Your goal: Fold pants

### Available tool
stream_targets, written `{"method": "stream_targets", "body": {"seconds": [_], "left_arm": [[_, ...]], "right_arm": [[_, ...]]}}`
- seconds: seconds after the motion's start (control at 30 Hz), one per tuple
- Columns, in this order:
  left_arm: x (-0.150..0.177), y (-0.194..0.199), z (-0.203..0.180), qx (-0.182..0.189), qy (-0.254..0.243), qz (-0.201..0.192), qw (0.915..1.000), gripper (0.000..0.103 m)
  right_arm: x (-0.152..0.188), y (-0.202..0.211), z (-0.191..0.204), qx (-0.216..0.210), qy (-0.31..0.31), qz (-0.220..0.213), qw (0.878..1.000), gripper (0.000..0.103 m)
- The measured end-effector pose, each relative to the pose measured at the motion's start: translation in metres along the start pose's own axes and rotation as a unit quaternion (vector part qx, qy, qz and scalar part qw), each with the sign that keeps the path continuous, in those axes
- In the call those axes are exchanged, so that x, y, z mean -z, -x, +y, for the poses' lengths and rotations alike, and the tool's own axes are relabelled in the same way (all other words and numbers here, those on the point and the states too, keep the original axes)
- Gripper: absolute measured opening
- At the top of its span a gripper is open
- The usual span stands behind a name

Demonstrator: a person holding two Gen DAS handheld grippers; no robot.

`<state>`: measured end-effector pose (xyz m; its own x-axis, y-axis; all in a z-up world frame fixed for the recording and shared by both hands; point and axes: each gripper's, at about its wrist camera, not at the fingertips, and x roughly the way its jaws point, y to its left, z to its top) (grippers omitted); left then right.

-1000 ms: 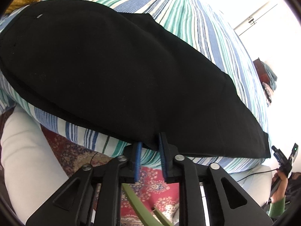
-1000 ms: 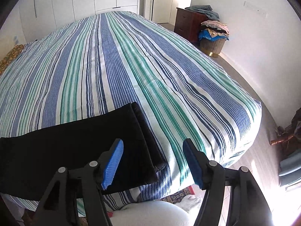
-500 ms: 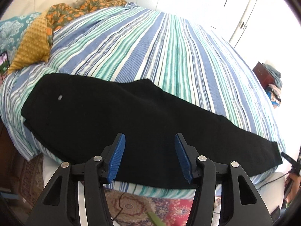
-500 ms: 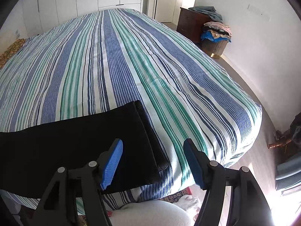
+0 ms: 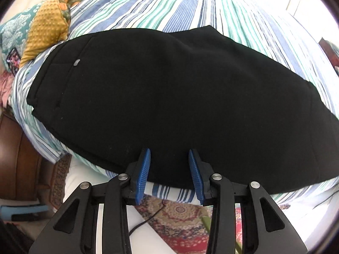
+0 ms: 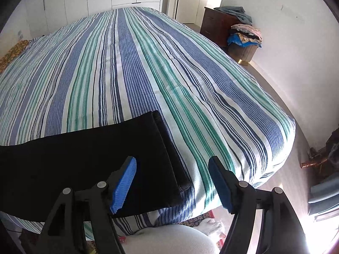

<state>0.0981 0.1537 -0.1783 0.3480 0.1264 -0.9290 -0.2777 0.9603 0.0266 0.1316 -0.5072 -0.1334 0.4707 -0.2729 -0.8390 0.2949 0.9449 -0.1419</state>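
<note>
Black pants [image 5: 169, 84] lie flat, folded lengthwise, along the near edge of a striped bed [image 5: 190, 4]. The waistband with its small grey button [image 5: 76, 62] is at the left. My left gripper [image 5: 168, 154] hovers over the near edge of the pants at mid-length. Its blue pads [image 5: 144, 167] are closing, with fabric showing between them but not pinched. In the right wrist view the leg hems [image 6: 169, 148] end near the bed's corner. My right gripper [image 6: 172, 160] hangs above them with its jaws wide and opening, holding nothing.
Yellow and patterned pillows [image 5: 46, 27] sit at the head of the bed, beside a wooden nightstand [image 5: 12, 148]. A red patterned rug [image 5: 180, 216] with a black cable [image 5: 152, 213] lies below the bed's edge. A dresser [image 6: 218, 25] and a basket of clothes [image 6: 245, 40] stand by the far wall.
My left gripper let go of the pants' near edge, drew back with wide jaws, then came close again with narrower jaws. The right gripper stayed put, jaws slightly wider.
</note>
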Motion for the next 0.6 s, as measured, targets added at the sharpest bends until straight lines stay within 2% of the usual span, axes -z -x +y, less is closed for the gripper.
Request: {"method": "stream_targets", "body": {"seconds": [0.13,0.2,0.27,0.4,0.5,0.57,0.6], "left_arm": [[-0.002,-0.002,-0.001,0.004,0.016,-0.001,0.9999,0.043],[-0.003,-0.001,0.0,0.009,0.021,0.002,0.9997,0.047],[-0.007,0.0,0.001,0.011,0.023,0.003,0.9997,0.049],[-0.004,0.005,0.001,0.018,0.036,0.004,0.9992,0.053],[-0.001,0.008,-0.004,0.016,0.034,0.007,0.9993,0.053],[0.001,0.01,-0.008,0.015,0.028,0.007,0.9995,0.053],[0.002,0.011,-0.009,0.016,0.027,0.007,0.9995,0.053]], "right_arm": [[0.0,-0.001,-0.006,-0.02,-0.015,0.001,1.0,0.07],[0.001,0.0,-0.023,-0.074,-0.054,-0.004,0.996,0.07],[0.005,0.002,-0.054,-0.139,-0.126,-0.017,0.982,0.07],[0.018,-0.008,-0.109,-0.2,-0.262,-0.004,0.944,0.071],[0.021,-0.014,-0.118,-0.25,-0.286,0.015,0.925,0.071],[0.018,-0.021,-0.108,-0.289,-0.271,0.049,0.917,0.07],[0.017,-0.02,-0.102,-0.295,-0.26,0.062,0.917,0.07]]}}
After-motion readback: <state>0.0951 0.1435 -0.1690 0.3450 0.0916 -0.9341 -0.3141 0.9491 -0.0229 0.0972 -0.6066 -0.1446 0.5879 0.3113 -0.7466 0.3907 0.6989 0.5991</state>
